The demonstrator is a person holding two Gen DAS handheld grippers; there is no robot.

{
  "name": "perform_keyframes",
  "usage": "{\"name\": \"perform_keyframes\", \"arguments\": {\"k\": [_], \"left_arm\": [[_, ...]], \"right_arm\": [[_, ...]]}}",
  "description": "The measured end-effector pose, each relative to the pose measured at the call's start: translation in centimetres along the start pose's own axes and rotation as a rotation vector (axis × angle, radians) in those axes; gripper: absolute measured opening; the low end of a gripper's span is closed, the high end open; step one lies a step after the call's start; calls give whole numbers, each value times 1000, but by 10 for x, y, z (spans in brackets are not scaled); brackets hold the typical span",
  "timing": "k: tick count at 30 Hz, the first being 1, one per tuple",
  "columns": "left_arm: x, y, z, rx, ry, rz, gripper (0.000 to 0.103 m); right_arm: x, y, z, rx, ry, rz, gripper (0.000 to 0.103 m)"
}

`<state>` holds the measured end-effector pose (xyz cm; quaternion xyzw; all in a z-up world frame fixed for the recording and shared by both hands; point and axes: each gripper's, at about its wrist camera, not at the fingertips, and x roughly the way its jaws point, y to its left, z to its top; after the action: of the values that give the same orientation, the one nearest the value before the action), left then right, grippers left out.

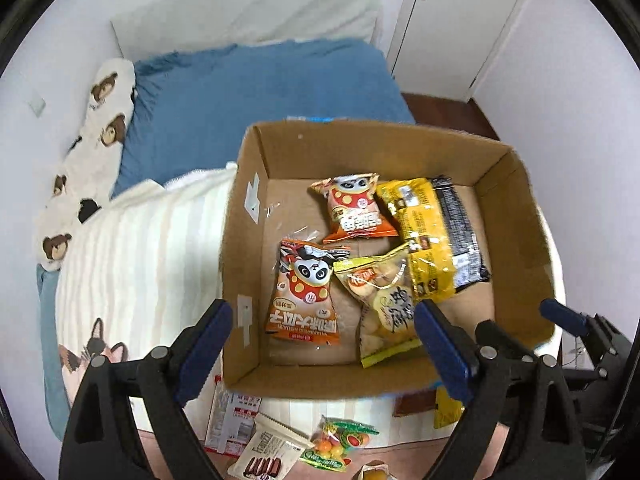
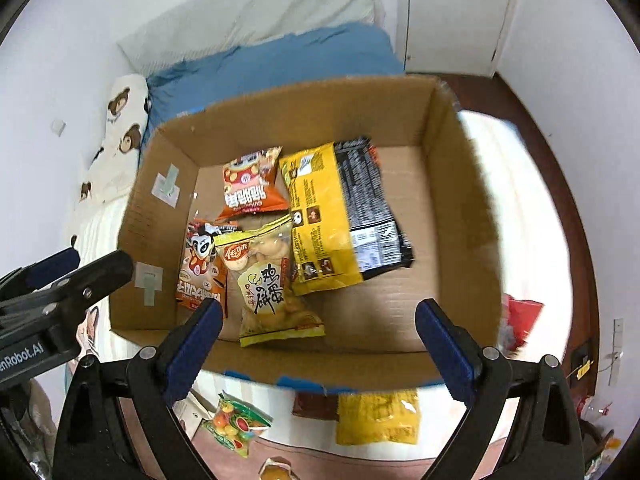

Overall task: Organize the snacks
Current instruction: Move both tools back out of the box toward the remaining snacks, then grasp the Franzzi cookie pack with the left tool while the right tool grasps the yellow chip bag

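Observation:
An open cardboard box (image 1: 360, 148) (image 2: 320, 112) stands on the bed. Inside lie two orange panda snack bags (image 1: 308, 292) (image 1: 356, 208), a yellow egg-cookie bag (image 1: 384, 304) (image 2: 272, 280), a large yellow bag (image 1: 424, 232) (image 2: 316, 216) and a black pack (image 1: 460, 224) (image 2: 368, 208). My left gripper (image 1: 324, 344) hovers open above the box's near-left part, holding nothing. Beside it, over the near wall, my right gripper (image 2: 320, 334) is also open and empty. Both point steeply down into the box.
Loose snacks lie on the bed in front of the box: a white chocolate-stick pack (image 1: 272, 452), a fruit-candy bag (image 2: 236, 424), a yellow bag (image 2: 376, 420) and a red packet (image 2: 520, 316). A blue blanket (image 1: 260, 92) and bear-print pillow (image 1: 104, 132) lie behind.

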<state>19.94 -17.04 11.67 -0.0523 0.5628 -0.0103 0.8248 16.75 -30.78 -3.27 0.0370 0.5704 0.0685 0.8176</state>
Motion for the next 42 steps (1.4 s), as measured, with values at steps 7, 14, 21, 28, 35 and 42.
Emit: {"name": "perform_keyframes", "arguments": {"k": [7, 14, 21, 28, 35, 42], "left_arm": [[-48, -6, -26, 5, -113, -20, 93], [-78, -8, -48, 0, -173, -30, 93], [-49, 11, -88, -31, -129, 26, 93], [41, 49, -149, -123, 88, 85, 93], [79, 71, -181, -199, 178, 105, 93], [93, 74, -189, -163, 220, 103, 93]], "right_arm": [[-55, -1, -25, -15, -109, 8, 99], [-82, -1, -47, -7, -143, 60, 99], [-44, -43, -86, 180, -30, 130, 99], [60, -131, -149, 706, 185, 186, 96], [94, -148, -152, 965, 158, 220, 96], [101, -118, -122, 666, 234, 104, 71]]}}
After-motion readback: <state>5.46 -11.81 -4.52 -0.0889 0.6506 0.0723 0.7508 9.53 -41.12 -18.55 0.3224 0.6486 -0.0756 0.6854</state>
